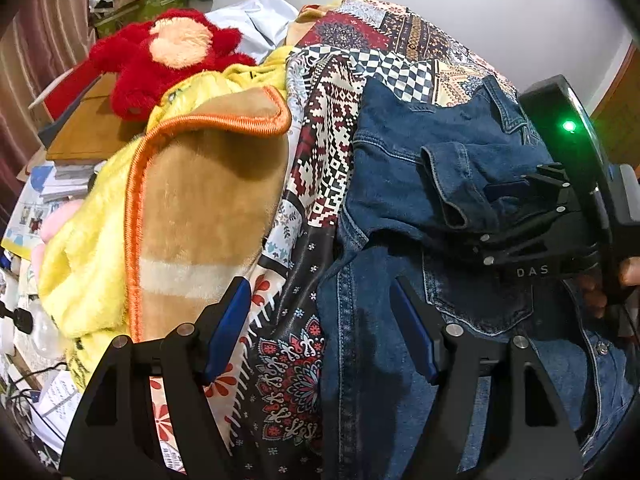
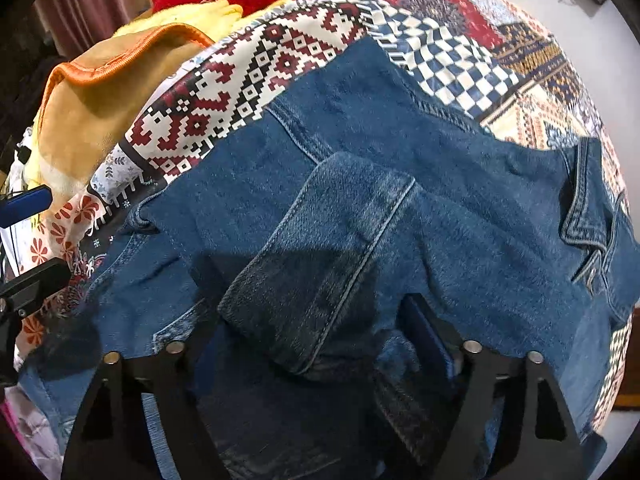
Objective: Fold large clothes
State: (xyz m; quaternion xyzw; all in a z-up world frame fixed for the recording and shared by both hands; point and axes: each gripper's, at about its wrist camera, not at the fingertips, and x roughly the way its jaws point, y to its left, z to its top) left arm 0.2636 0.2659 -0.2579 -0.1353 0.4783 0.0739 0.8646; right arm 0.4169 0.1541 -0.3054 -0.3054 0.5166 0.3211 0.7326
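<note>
Right tool (image 2: pixel 320 344) sat spread astride the denim jacket's cuff (image 2: pixel 320 256), sleeve running toward upper left (nearer hand); left tool (image 1: pixel 320 328) spread, empty, at jacket's left edge.

- A patchwork sheet (image 1: pixel 332 152) covers the bed: red, white and black geometric panels, a blue-and-white checkerboard, floral patches at the near edge.
- A denim jacket (image 2: pixel 360 184) lies directly on the sheet, on the near right, with its cuff (image 2: pixel 316 264) folded back over the body and the collar at the right.
- A tan blanket (image 1: pixel 208 200) with orange trim lies bunched on the left of the sheet, just beside the jacket's side of the bed.
- A yellow fleece (image 1: pixel 80 264) lies under and around the blanket, further left.
- A red plush toy (image 1: pixel 168 52) sits at the far left, behind the blanket.
- White cloth (image 1: pixel 260 20) lies at the far end.
</note>
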